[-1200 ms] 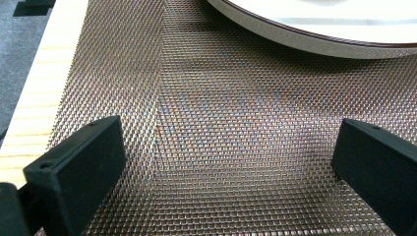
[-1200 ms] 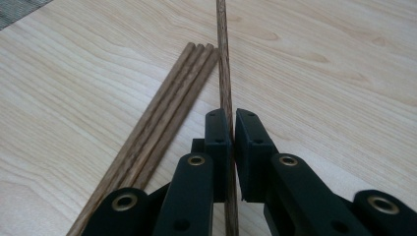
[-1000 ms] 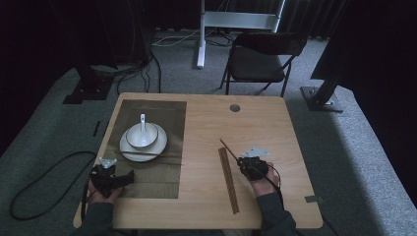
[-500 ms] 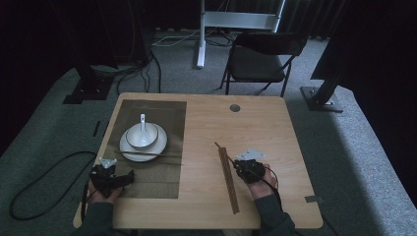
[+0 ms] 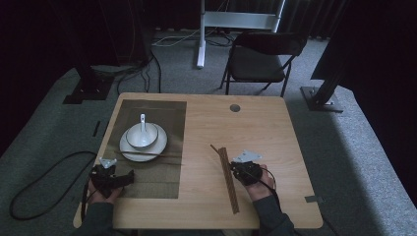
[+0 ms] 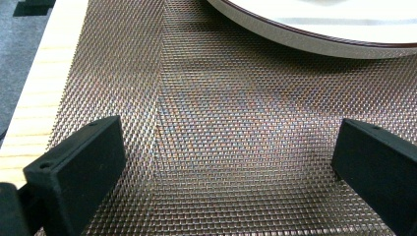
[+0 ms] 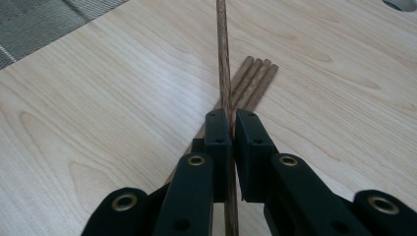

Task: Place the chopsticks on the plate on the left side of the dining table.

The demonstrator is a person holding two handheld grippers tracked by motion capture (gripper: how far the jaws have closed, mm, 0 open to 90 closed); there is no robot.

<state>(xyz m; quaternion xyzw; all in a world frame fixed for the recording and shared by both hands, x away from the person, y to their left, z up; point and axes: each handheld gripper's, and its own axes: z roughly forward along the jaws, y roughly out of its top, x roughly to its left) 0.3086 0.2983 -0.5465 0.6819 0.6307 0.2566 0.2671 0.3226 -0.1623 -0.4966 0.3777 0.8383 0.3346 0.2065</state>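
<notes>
Right hand-held gripper clamps one chopstick, tip raised off the bundle of chopsticks on the surface, likely bound for the plate, while the left hand-held gripper waits, jaws apart, over the mat.

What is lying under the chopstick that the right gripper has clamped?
Under the clamped chopstick, more chopsticks lie side by side on the table. The right gripper covers their near ends.
</notes>
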